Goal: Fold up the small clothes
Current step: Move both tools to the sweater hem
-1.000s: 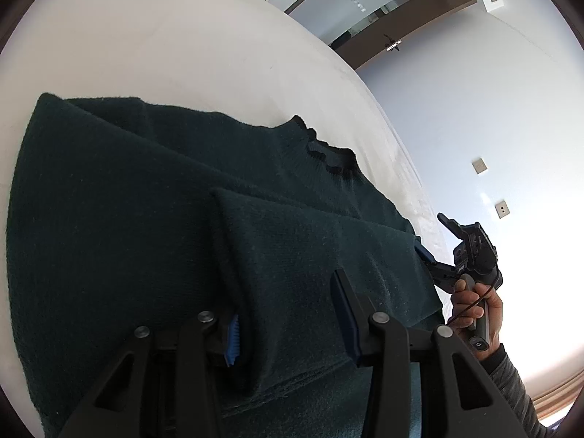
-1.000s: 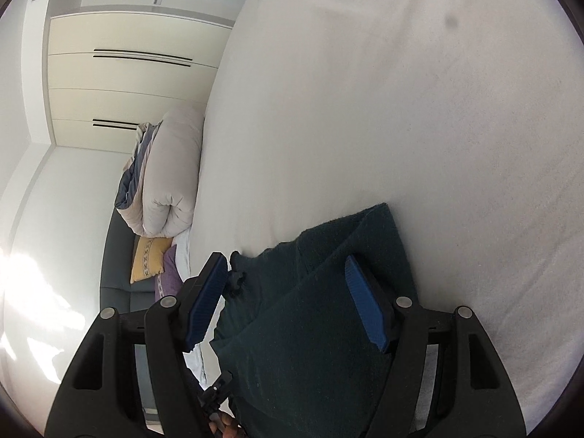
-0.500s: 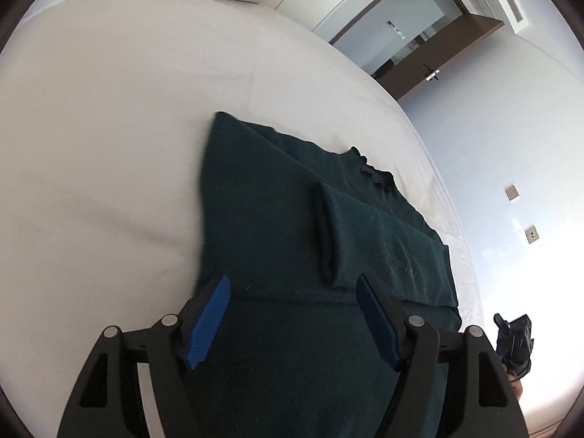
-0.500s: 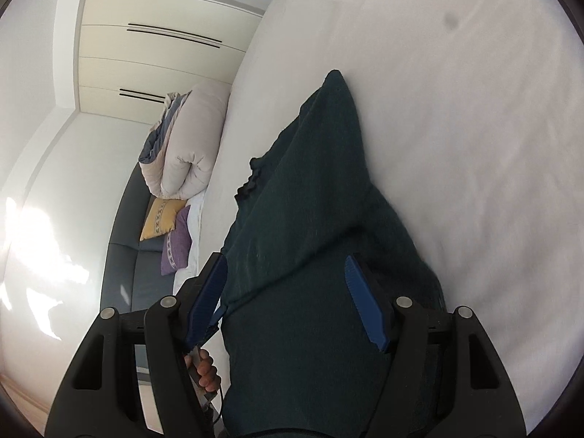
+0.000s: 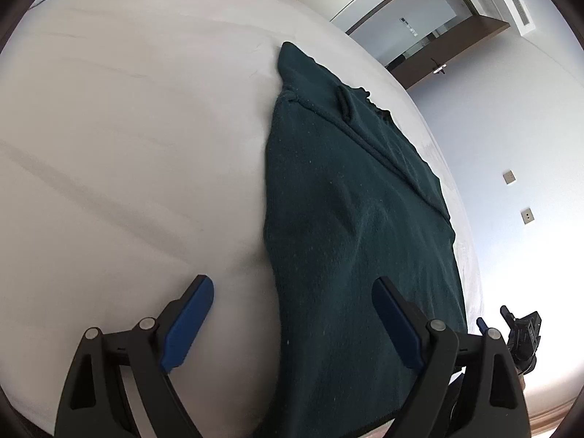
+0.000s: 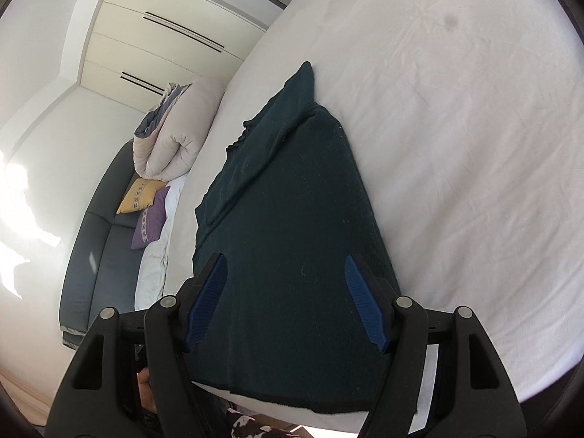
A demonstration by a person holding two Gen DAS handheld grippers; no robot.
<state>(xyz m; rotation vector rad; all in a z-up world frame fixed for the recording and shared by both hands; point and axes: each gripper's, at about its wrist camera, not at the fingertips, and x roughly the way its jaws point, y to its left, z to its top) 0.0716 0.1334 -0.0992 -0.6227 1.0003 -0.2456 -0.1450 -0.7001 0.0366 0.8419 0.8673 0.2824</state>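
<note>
A dark green knitted sweater (image 5: 357, 219) lies flat on the white bed (image 5: 127, 146), its sides folded in to a long narrow shape, collar at the far end. It also shows in the right wrist view (image 6: 292, 226). My left gripper (image 5: 292, 314) is open and empty, held above the sweater's near left edge. My right gripper (image 6: 288, 299) is open and empty above the sweater's near end. The right gripper also shows at the lower right of the left wrist view (image 5: 518, 332).
A rolled duvet (image 6: 175, 135) lies at the head of the bed. A dark sofa (image 6: 95, 241) with a yellow cushion (image 6: 140, 200) and a purple cushion (image 6: 149, 222) stands beside it. Wardrobe doors (image 6: 164, 40) and a doorway (image 5: 419, 33) are behind.
Both grippers have pulled back from the sweater toward its near end. The left gripper, shut on a fold a second ago, has let go and stands open. The sweater now lies narrower.
</note>
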